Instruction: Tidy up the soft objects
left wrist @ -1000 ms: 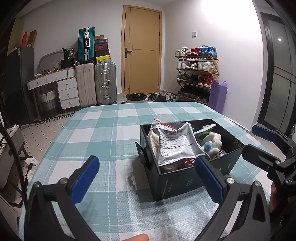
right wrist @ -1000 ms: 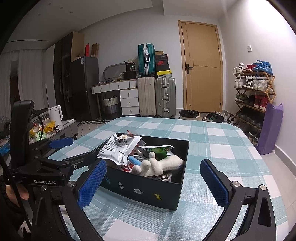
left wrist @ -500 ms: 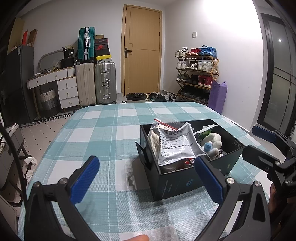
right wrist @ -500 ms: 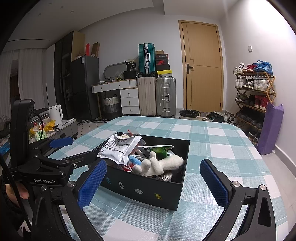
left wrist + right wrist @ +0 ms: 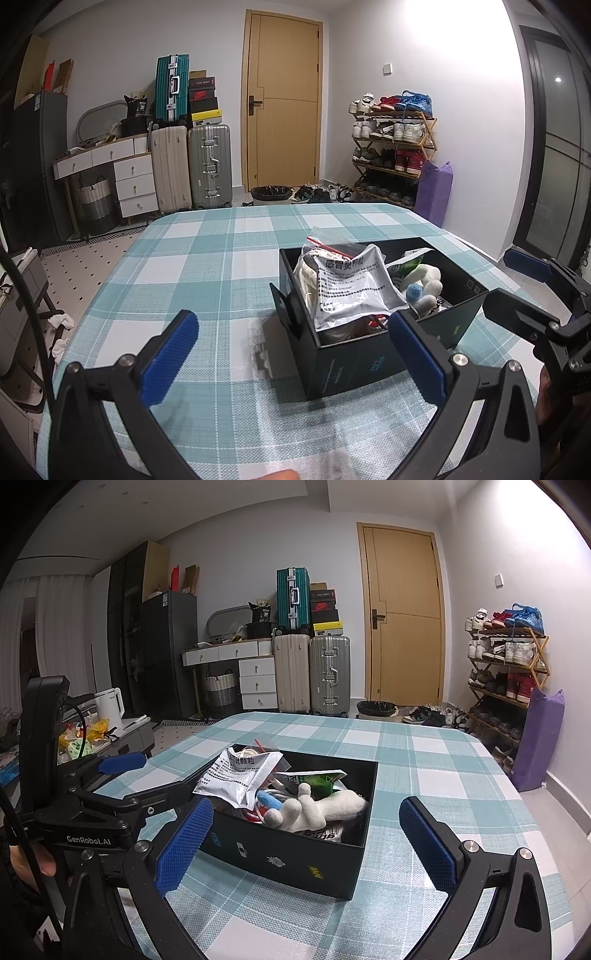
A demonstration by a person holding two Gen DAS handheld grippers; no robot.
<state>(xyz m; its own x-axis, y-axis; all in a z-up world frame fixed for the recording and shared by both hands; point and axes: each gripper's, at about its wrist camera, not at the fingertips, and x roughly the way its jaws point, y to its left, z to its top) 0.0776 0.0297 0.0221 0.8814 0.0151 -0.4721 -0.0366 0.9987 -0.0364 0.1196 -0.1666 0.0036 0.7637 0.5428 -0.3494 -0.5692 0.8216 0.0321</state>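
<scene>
Checked tablecloth (image 5: 207, 266), black box (image 5: 295, 853) heaped full. Left gripper (image 5: 291, 350) and right gripper (image 5: 306, 842) gape wide, empty. Risk: silver pouch (image 5: 351, 288) perches loosely, likely sliding out if nudged.

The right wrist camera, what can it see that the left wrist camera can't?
Only the right wrist view shows the white kettle and the stickers on the box's long side. Only the left wrist view shows the glass door and the box's dangling end flap. Both show the black box, the silver pouch, the white plush toy and open tongs.
</scene>
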